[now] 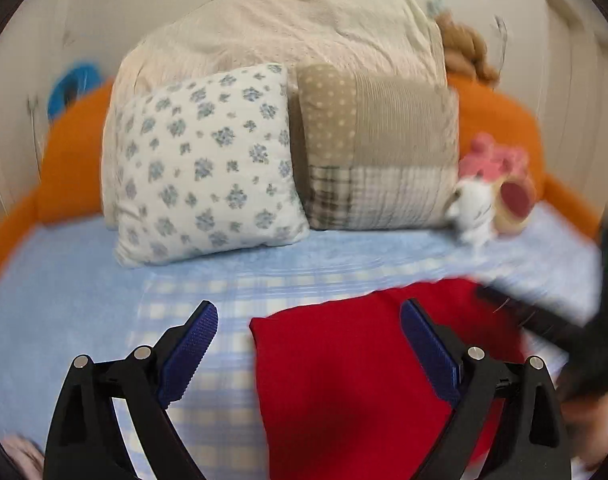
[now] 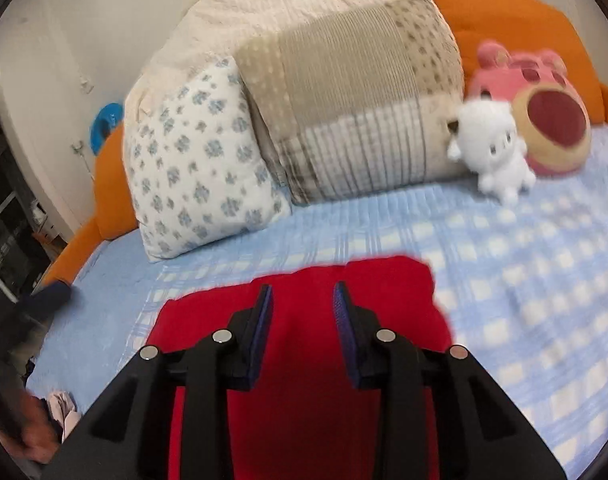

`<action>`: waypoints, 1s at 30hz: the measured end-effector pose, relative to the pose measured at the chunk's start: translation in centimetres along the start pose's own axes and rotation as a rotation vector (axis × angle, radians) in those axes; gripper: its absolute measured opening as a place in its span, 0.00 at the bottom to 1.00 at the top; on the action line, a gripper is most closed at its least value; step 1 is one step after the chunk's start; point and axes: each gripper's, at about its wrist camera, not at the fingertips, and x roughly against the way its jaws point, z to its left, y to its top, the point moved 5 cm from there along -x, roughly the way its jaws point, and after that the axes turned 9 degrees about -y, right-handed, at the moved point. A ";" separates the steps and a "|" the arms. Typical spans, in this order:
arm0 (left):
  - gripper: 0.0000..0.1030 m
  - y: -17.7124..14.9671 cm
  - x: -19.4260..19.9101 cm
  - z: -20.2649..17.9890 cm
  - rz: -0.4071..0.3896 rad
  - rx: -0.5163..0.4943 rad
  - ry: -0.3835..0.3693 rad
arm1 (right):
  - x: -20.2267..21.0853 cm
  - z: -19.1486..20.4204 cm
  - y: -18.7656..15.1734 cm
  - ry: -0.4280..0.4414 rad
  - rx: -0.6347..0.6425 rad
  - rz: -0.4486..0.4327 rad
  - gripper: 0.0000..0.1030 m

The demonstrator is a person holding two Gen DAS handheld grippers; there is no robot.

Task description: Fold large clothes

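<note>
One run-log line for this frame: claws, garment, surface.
left claw: open, empty | right claw: part open, nothing gripped | red garment: folded, flat | surface: blue checked bedsheet

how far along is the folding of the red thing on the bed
Done, by the look of it: the red garment lies on the checked blue bed cover as a compact, roughly rectangular bundle. In hand: nothing. The left gripper stands wide open above it, and the right gripper has a gap between its pads with no cloth pinched. Left: perhaps a final smoothing or moving it aside; no other unfolded clothes show clearly.
</note>
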 end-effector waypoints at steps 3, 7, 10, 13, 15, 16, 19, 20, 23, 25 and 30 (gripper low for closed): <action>0.84 -2.6 -5.4 -0.1 0.176 0.060 -0.029 | -1.4 -1.1 0.2 -0.034 0.027 0.062 0.31; 0.90 -5.5 -10.5 0.9 0.227 0.076 0.021 | -4.9 -3.2 -2.2 -0.097 0.085 0.133 0.22; 0.93 -6.6 -12.5 0.8 0.200 0.074 0.017 | -7.5 -5.0 -4.2 -0.083 0.033 0.157 0.22; 0.95 -7.1 -12.8 0.8 0.170 0.084 0.022 | -8.4 -5.6 -5.4 -0.080 0.028 0.105 0.21; 0.95 -6.7 -12.5 0.8 0.191 0.073 0.029 | -8.2 -5.2 -5.2 -0.104 0.048 0.106 0.22; 0.95 -6.4 -12.4 0.7 0.197 0.064 0.034 | -7.4 -4.6 -4.7 -0.138 0.085 0.099 0.24; 0.95 -5.5 -8.9 0.6 0.161 0.029 0.043 | -2.4 -3.3 -3.6 -0.131 0.165 -0.011 0.34; 0.95 -5.6 -6.6 0.5 0.125 0.026 0.017 | -0.8 -3.0 -3.7 -0.111 0.185 -0.035 0.35; 0.95 -7.5 -1.7 -0.3 0.072 -0.004 -0.033 | 4.0 -2.5 -6.0 -0.103 0.313 -0.067 0.35; 0.95 -9.5 -0.3 -1.2 0.082 -0.022 -0.064 | 5.4 -2.9 -8.6 -0.083 0.329 -0.032 0.35; 0.95 -15.4 -1.9 -2.8 0.208 -0.040 -0.081 | 4.4 -3.1 -13.7 -0.141 0.349 0.031 0.34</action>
